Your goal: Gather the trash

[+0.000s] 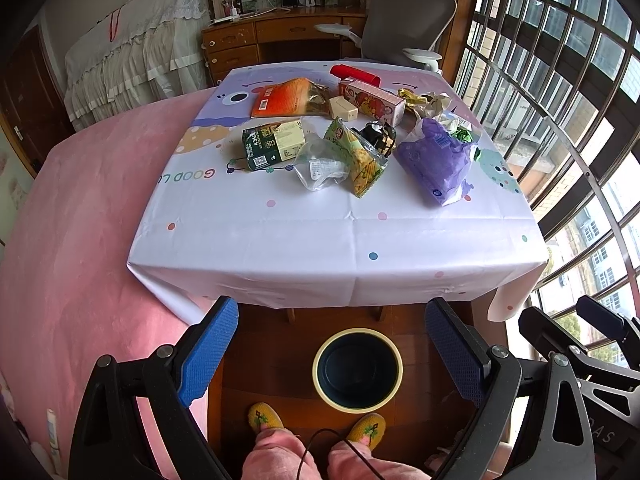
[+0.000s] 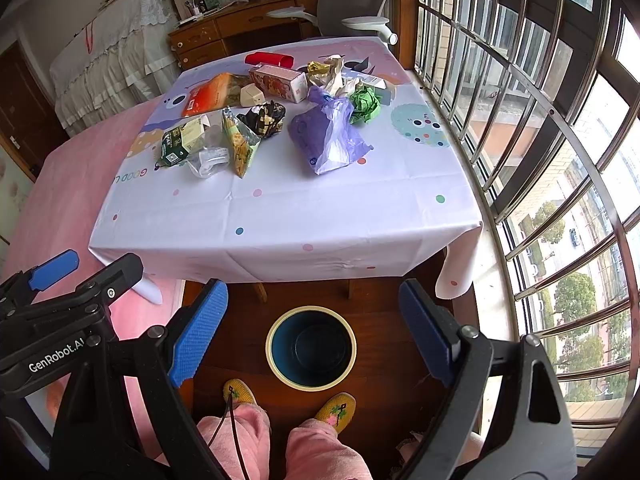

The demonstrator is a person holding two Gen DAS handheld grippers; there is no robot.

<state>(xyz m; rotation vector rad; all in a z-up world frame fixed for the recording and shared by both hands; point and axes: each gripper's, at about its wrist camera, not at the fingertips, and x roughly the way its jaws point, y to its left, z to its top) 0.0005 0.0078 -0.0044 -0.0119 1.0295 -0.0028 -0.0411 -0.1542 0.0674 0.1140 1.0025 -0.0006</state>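
Left gripper (image 1: pixel 332 344) and right gripper (image 2: pixel 312 328) with blue fingers (image 1: pixel 208 356) spread apart, holding nothing, above an empty bin (image 1: pixel 357 369) on the floor, wrappers, cartons and a purple bag (image 1: pixel 436 160) heaped on the far half of the cloth-covered bench (image 1: pixel 320 248)

Daylight pours in through a wall of barred windows (image 2: pixel 540 128) on the right, with trees and buildings outside. The floor (image 2: pixel 380 320) is dark polished wood. At the far end stands a wooden desk (image 1: pixel 276 36) with drawers, a grey office chair (image 1: pixel 404 24) drawn up to it. Along the left runs a bed under a pink cover (image 1: pixel 80 208), and beyond it something draped in frilled white cloth (image 1: pixel 136 40).
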